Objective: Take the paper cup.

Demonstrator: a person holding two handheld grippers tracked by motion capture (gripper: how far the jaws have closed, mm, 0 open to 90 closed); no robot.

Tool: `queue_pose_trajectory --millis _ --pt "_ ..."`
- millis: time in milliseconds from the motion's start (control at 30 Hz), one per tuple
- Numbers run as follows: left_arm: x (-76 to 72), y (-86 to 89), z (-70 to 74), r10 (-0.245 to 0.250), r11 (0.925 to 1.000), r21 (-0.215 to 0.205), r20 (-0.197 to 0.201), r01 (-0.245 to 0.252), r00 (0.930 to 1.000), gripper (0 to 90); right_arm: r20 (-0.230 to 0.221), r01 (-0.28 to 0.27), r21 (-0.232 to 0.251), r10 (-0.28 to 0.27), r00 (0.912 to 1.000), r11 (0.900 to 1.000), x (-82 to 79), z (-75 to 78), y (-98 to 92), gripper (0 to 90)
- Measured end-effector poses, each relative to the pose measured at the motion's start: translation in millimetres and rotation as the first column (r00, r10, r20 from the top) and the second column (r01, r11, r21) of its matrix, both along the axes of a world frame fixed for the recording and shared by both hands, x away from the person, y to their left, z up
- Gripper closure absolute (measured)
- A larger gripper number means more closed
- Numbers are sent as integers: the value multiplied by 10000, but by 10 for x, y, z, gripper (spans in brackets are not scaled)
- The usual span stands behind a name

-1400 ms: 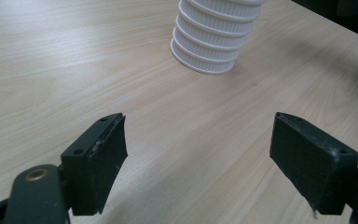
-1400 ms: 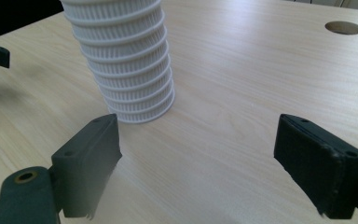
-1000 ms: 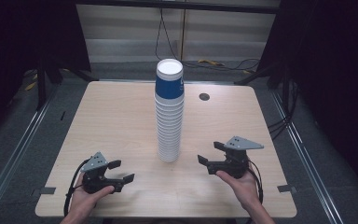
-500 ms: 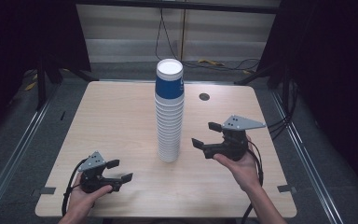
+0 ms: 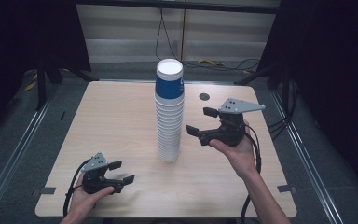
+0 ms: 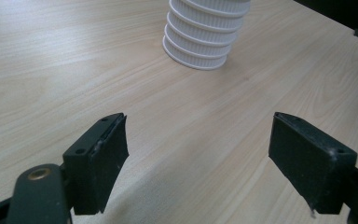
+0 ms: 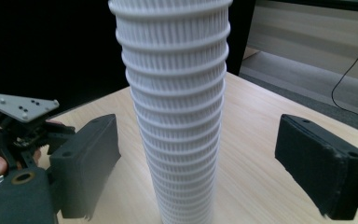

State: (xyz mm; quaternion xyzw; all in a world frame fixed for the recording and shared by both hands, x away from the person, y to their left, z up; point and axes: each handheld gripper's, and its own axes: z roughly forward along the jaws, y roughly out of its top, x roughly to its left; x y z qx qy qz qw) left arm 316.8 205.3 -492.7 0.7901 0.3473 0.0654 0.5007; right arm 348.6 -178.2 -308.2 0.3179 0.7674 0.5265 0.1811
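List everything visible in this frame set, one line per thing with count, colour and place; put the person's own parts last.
cup stack: one tall stack, white ribbed cups with a blue-sleeved cup on top, upright at the table's middle.
table: one, light wood, under everything.
round hole: one, dark, in the tabletop right of the stack's top, toward the far edge.
cables: several, black and yellow, on the floor beyond the table.
left gripper: one, black with a grey plate, low by the near left edge, jaws open and holding nothing.
right gripper: one, black with a grey plate, raised right of the stack; its jaws have just been opening, nothing between them, apart from the cups.
hands: two, one on each gripper.
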Motion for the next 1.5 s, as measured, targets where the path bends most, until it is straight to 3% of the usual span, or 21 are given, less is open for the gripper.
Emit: queue_pose_trajectory --millis 333,400,700,833,1133,1500 --pt "6 -1 -4 -12 10000 -9 -59 12 10000 201 110 -487 -370 491 9987 9981 119 317 114 136" --pt "6 -6 -6 -44 10000 -32 -76 44 10000 206 191 -517 -202 521 9985 9985 146 425 109 134" --pt "22 -14 -21 -78 9999 -87 -238 76 9997 209 396 -768 -340 782 9962 9965 262 696 277 136" --pt "25 -13 -22 -71 10000 -63 -238 69 9997 210 516 -739 -531 766 9957 9959 304 755 359 136" --pt "22 -9 -18 -58 9999 -104 -232 55 9997 210 483 -955 -389 974 9941 9947 469 931 527 137" --pt "20 -9 -17 -107 9998 -148 -224 104 9997 210 247 -1343 -515 1357 9904 9896 606 973 664 154"
